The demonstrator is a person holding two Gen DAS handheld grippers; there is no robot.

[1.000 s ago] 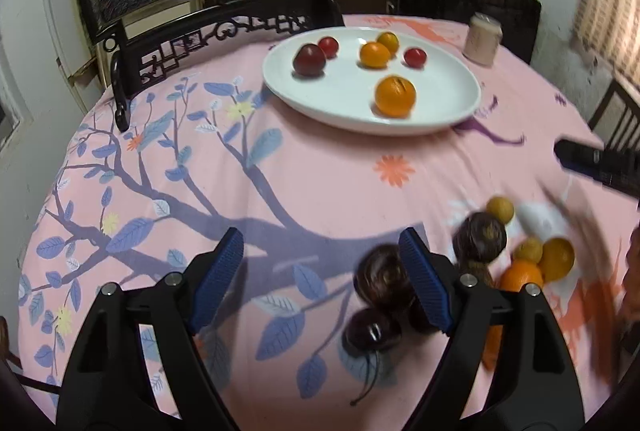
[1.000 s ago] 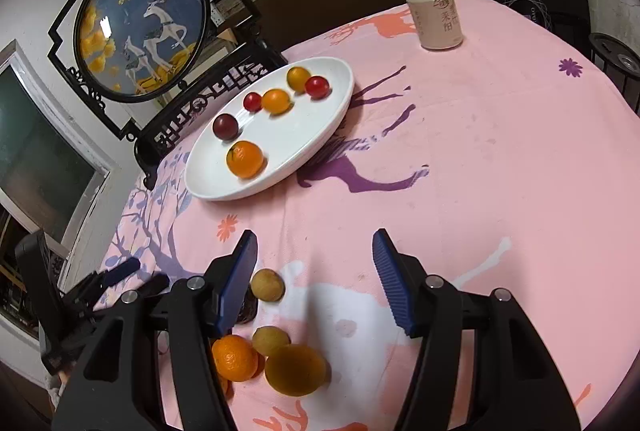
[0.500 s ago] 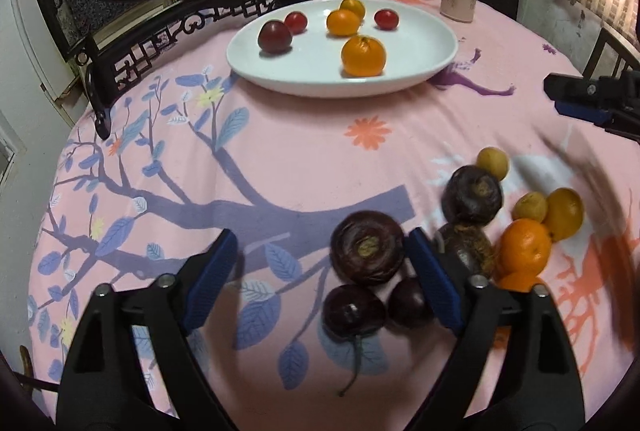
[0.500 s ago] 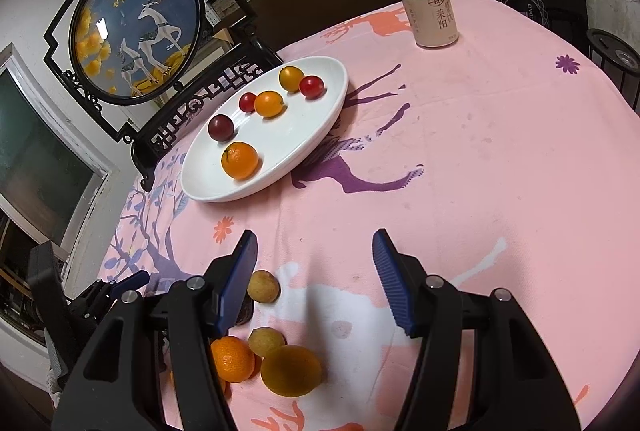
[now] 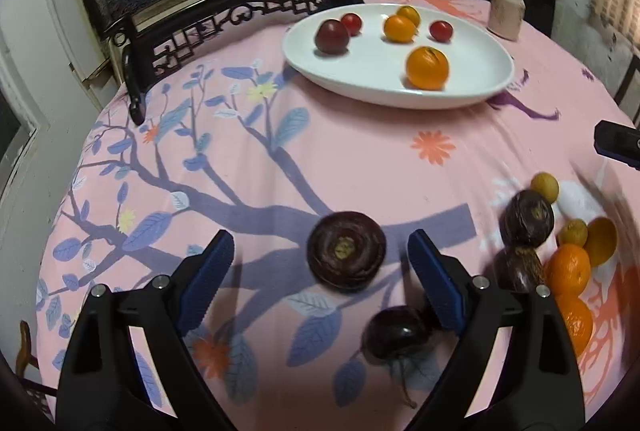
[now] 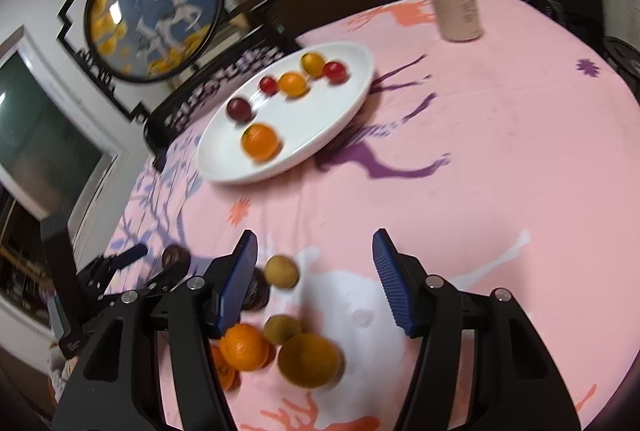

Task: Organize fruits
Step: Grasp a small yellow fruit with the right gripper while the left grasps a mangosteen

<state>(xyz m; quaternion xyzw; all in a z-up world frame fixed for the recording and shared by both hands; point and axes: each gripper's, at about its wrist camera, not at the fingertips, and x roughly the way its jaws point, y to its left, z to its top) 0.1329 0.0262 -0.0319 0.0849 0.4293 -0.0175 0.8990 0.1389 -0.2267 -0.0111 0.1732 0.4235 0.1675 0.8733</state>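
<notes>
Framing a dark purple mangosteen [image 5: 346, 250] between its blue pads, the left gripper [image 5: 320, 273] hangs wide over the pink tablecloth [image 5: 360, 159], jaws just beginning to close, neither pad touching the fruit. To grip well, it should likely drop lower, stay centred, and squeeze gently at the fruit's widest part. A dark plum [image 5: 398, 331] lies just nearer the tongs, beside the right pad, and could be nudged. Beyond the tips sits the white plate [image 5: 472, 95], already bearing an orange [image 5: 427, 67]. The right gripper [image 6: 314, 281] hangs half open and empty; a small yellow-brown fruit [image 6: 281, 271] lies just inside its left pad, an orange mandarin [image 6: 244, 346] nearer.
</notes>
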